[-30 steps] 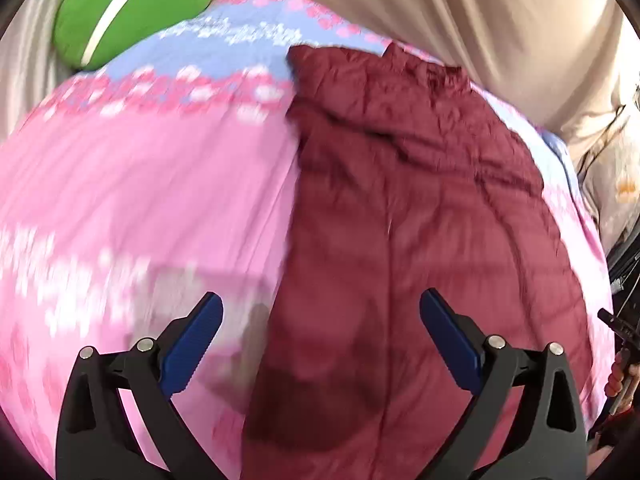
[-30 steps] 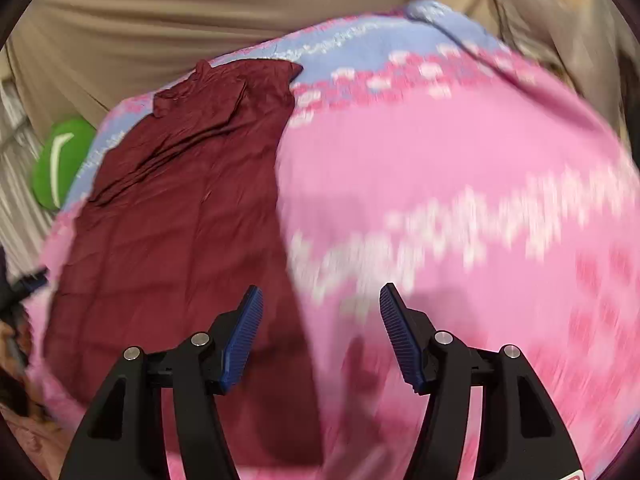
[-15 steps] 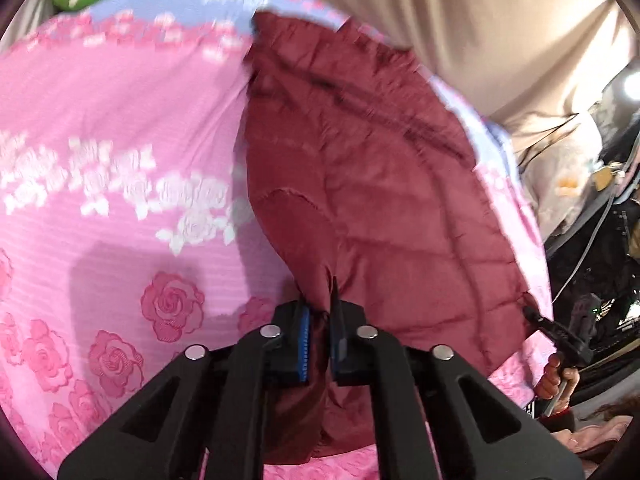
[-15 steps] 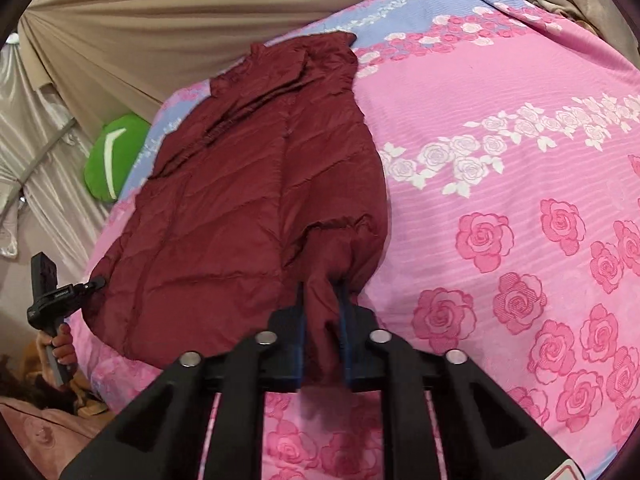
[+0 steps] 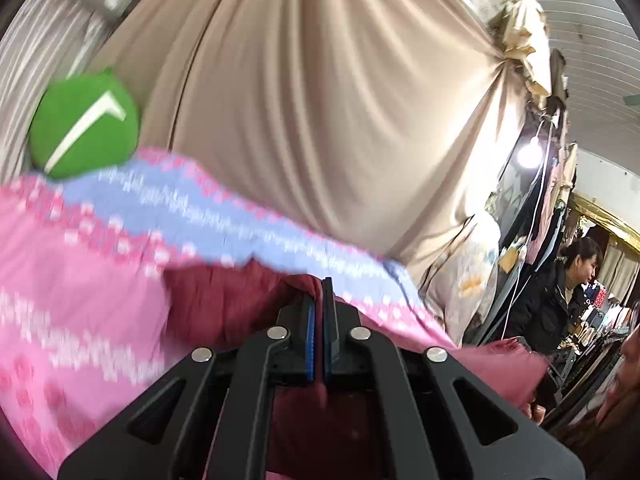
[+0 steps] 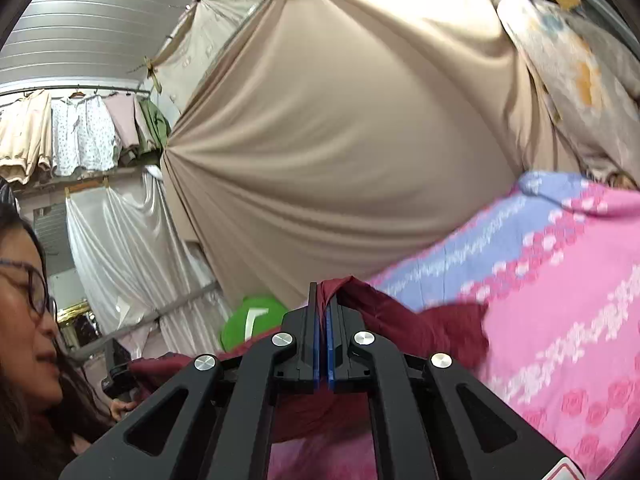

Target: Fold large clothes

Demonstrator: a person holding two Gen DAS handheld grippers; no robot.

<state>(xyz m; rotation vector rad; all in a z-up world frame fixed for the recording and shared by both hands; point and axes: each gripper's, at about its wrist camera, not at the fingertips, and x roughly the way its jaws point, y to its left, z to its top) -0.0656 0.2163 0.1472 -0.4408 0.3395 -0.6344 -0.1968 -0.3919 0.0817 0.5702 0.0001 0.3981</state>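
Note:
A dark red quilted jacket (image 5: 224,304) lies on a pink and blue floral bed sheet (image 5: 80,280). My left gripper (image 5: 319,292) is shut on the jacket's hem and holds it lifted above the bed. My right gripper (image 6: 322,300) is shut on the other hem corner of the jacket (image 6: 416,320), also lifted. Most of the jacket is hidden beneath both grippers. The sheet also shows in the right wrist view (image 6: 560,300).
A green cushion (image 5: 84,124) sits at the bed's far edge; it also shows in the right wrist view (image 6: 252,316). A beige curtain (image 5: 320,112) hangs behind the bed. One person (image 5: 560,292) stands at right; another person's face (image 6: 24,320) is at left.
Both grippers, open a second ago, closed on the jacket's hem and have lifted it, tilting up and forward toward the far end of the bed.

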